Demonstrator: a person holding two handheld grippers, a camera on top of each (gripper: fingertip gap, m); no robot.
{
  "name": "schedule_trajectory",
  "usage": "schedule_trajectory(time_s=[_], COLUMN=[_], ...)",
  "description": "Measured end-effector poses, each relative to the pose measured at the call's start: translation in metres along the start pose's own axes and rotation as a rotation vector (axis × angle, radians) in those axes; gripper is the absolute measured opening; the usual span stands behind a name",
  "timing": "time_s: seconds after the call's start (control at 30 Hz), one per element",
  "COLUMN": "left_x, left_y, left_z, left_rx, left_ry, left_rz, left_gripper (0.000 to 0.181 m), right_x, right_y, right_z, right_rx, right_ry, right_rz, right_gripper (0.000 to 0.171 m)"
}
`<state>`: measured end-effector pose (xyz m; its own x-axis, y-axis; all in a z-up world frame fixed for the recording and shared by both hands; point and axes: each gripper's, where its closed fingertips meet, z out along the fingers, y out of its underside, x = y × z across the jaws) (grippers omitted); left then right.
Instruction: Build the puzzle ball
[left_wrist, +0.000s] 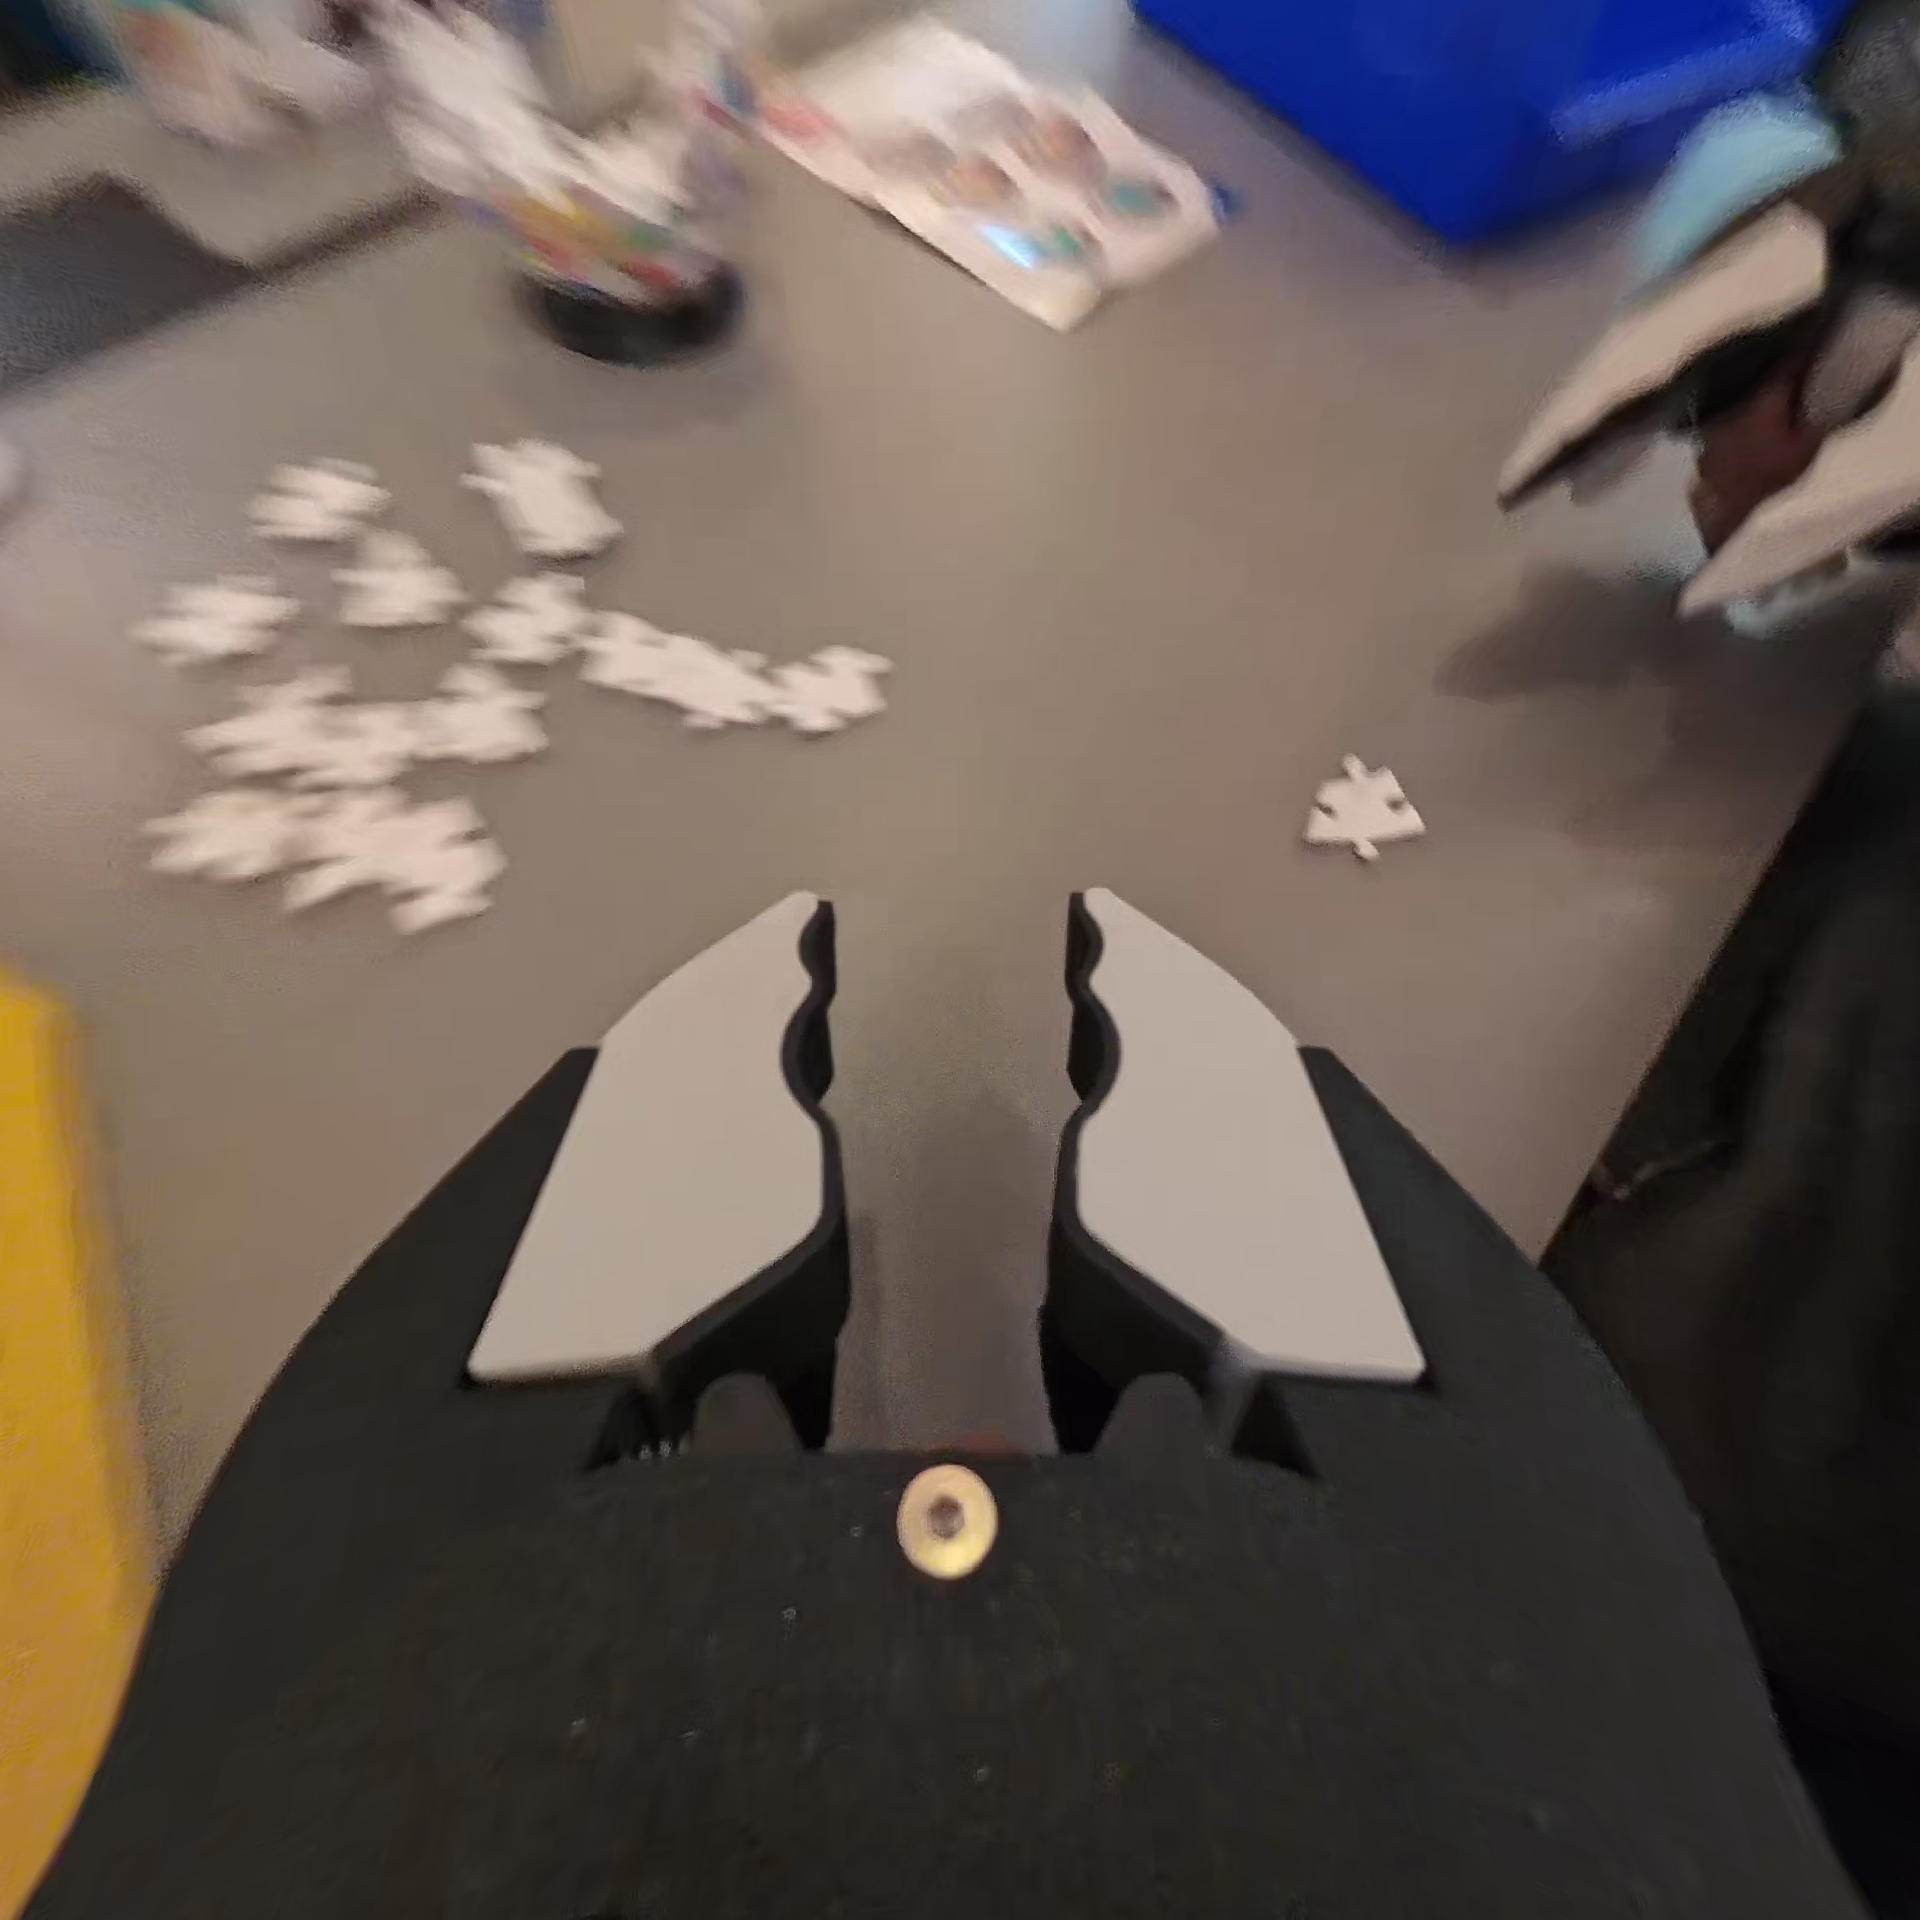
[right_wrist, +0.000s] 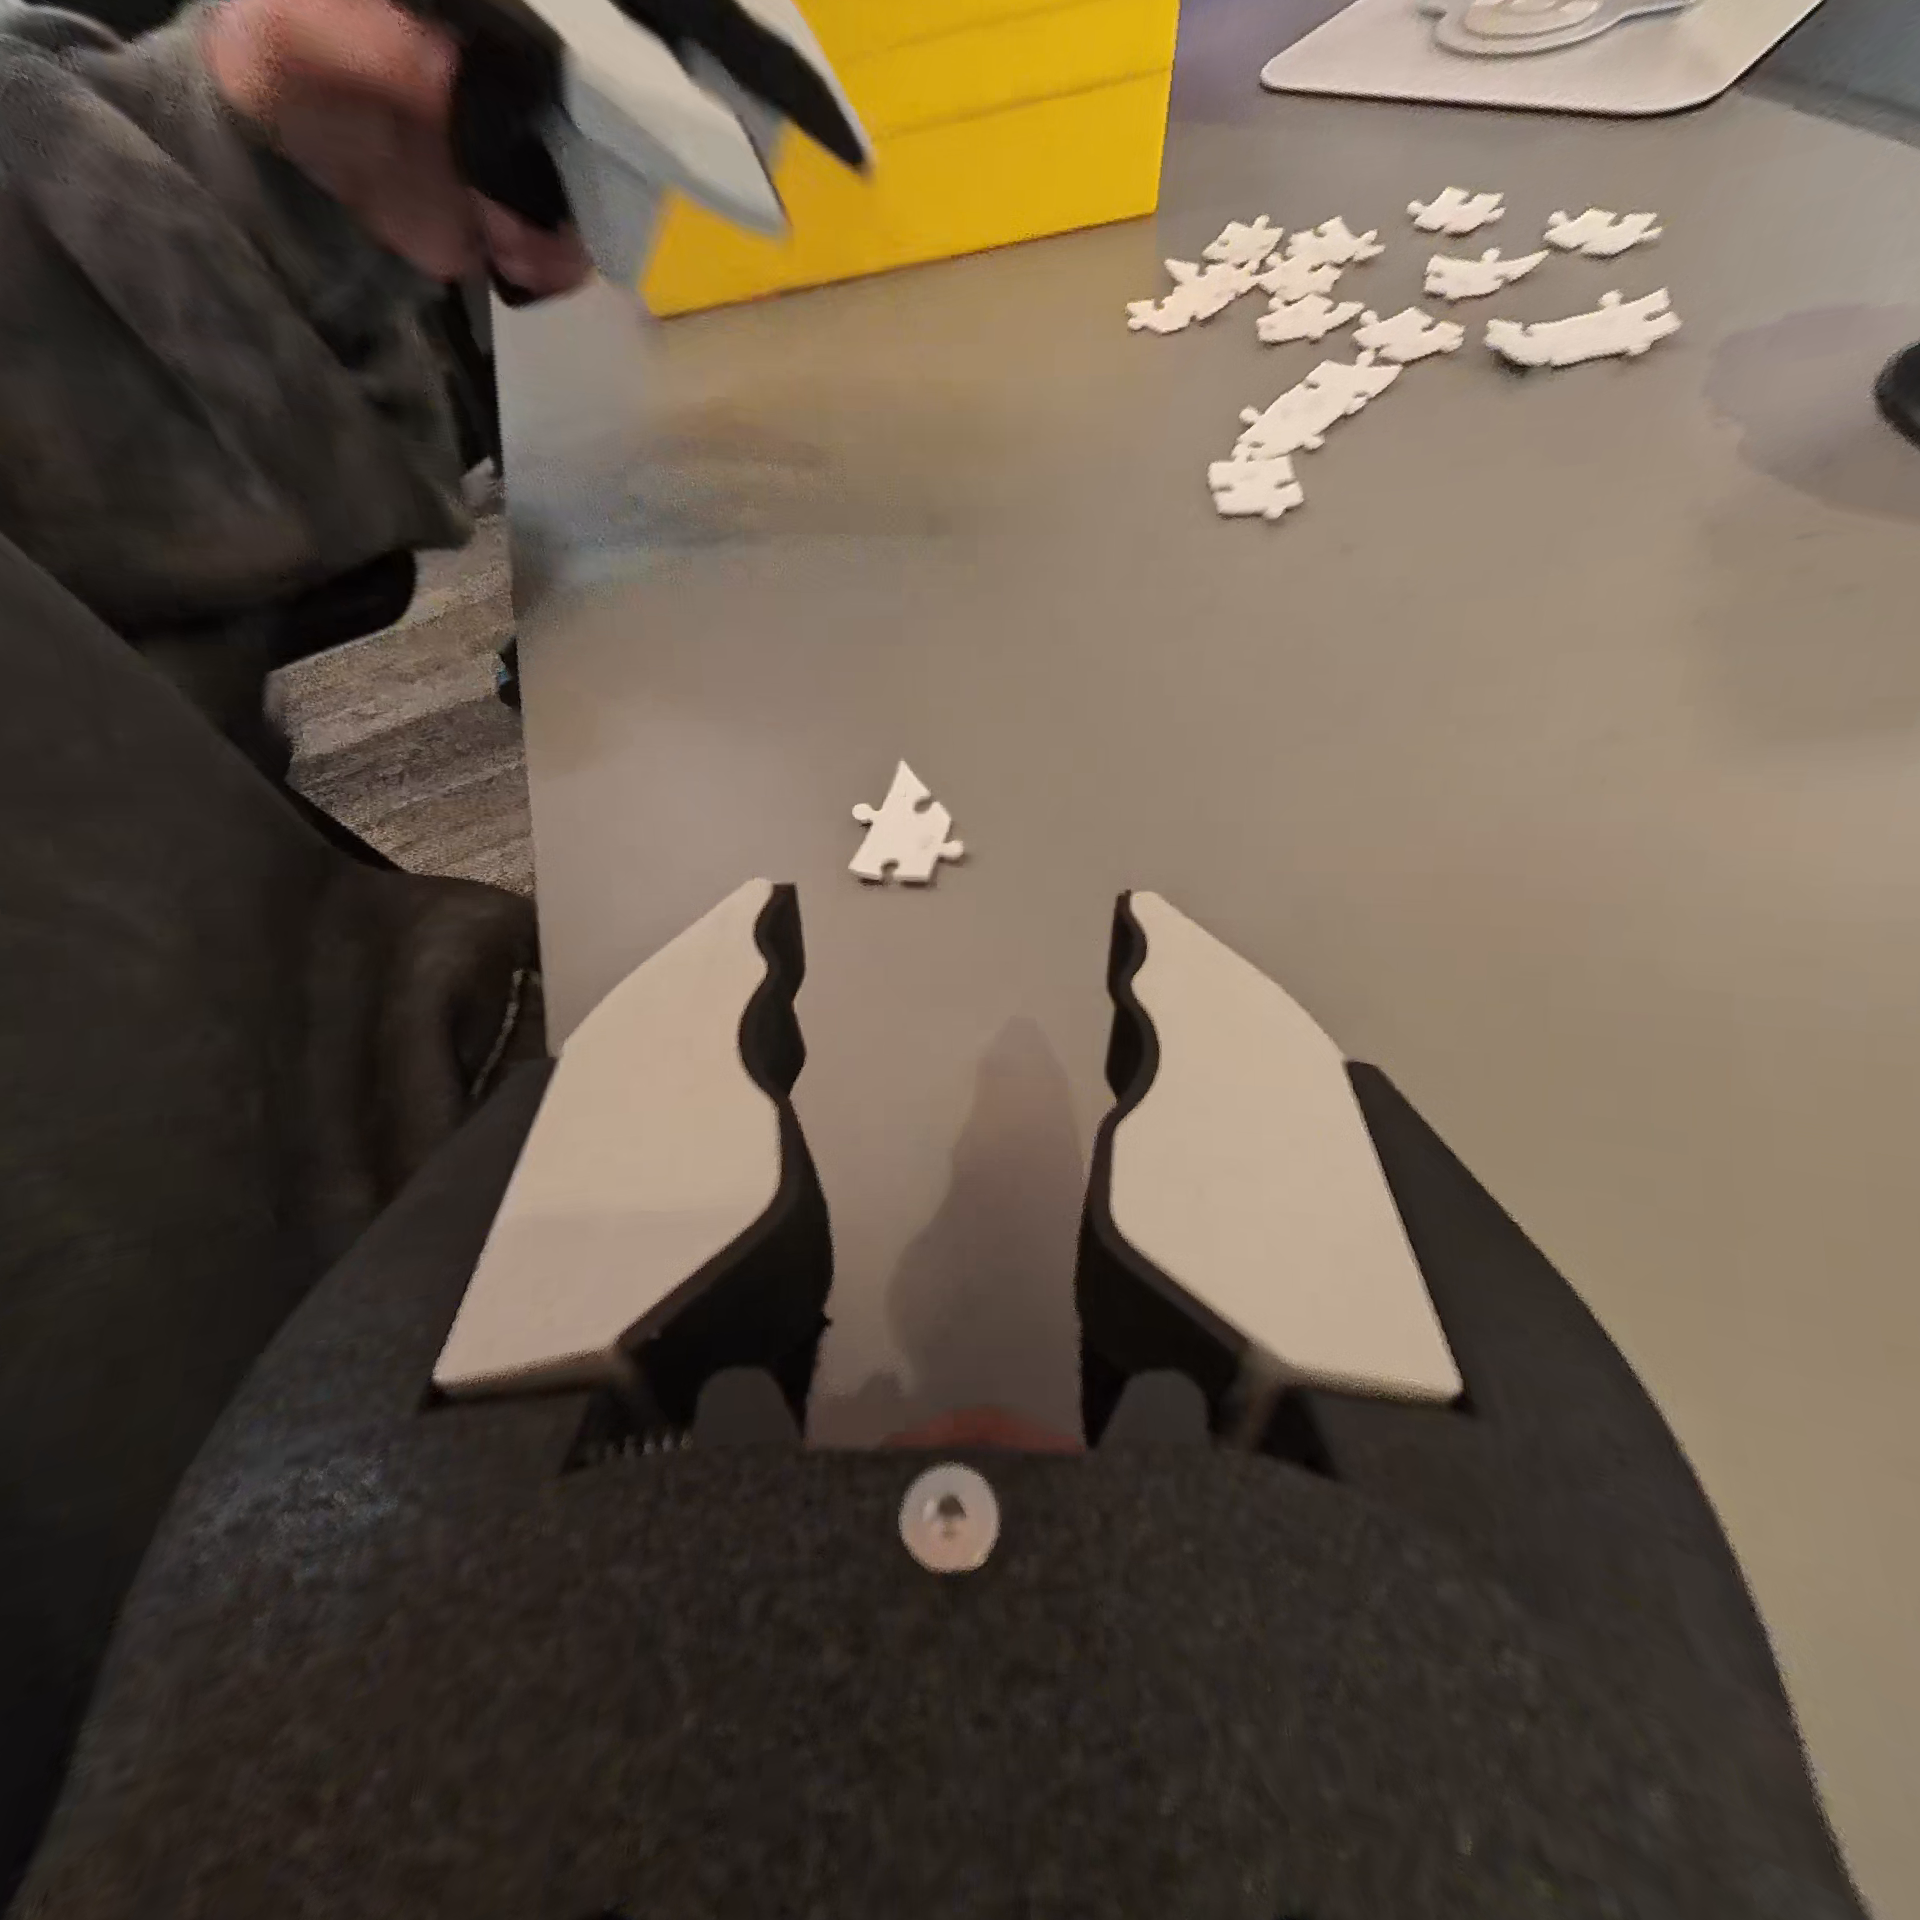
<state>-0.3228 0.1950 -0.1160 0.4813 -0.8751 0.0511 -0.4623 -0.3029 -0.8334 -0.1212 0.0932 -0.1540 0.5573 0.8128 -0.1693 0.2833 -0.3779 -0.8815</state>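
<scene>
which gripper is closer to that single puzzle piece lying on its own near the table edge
Right. The right gripper hangs open with its fingertips just short of the lone puzzle piece. The left gripper, also open, sits farther off, with the piece ahead and to its right.

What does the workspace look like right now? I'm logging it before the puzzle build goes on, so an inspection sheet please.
Surface: grey table, mostly bare near its edge.
Job's things: one lone piece white side up, just ahead of the right hand-held gripper; loose pieces scattered farther off; part-built ball on a black stand, blurred.
Clutter: yellow box, blue bin, printed sheet, grey mat.
Grippers: right open, empty; left hand-held gripper open, empty.
Cables: nothing seen.
Surroundings: person's dark clothing; carpet below.
</scene>
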Motion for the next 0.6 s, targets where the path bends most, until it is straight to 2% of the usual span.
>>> schedule_trajectory(time_s=[0.03,0.13,0.27,0.37,0.6], left_x=[-0.02,-0.077,-0.157,-0.185,-0.243], left_y=[-0.006,0.001,0.049,0.065,0.124], left_z=[-0.028,-0.109,-0.188,-0.205,-0.209], left_rx=[0.056,0.065,-0.182,-0.229,-0.415], left_ry=[-0.086,-0.265,-0.554,-0.573,-0.599], left_rz=[-0.036,-0.156,-0.196,-0.181,-0.23], left_gripper=[0.042,0.047,0.06,0.057,0.051], right_x=[0.004,0.017,0.026,0.032,0.069], right_y=[-0.002,-0.014,-0.032,-0.041,-0.051], right_z=[-0.002,-0.005,-0.001,0.003,0.007], right_rx=[0.005,0.039,0.113,0.145,0.223], right_ry=[0.008,0.027,-0.002,0.005,0.18], right_rz=[0.001,0.007,0.046,0.032,-0.059], right_gripper=[0.057,0.057,0.055,0.054,0.055])
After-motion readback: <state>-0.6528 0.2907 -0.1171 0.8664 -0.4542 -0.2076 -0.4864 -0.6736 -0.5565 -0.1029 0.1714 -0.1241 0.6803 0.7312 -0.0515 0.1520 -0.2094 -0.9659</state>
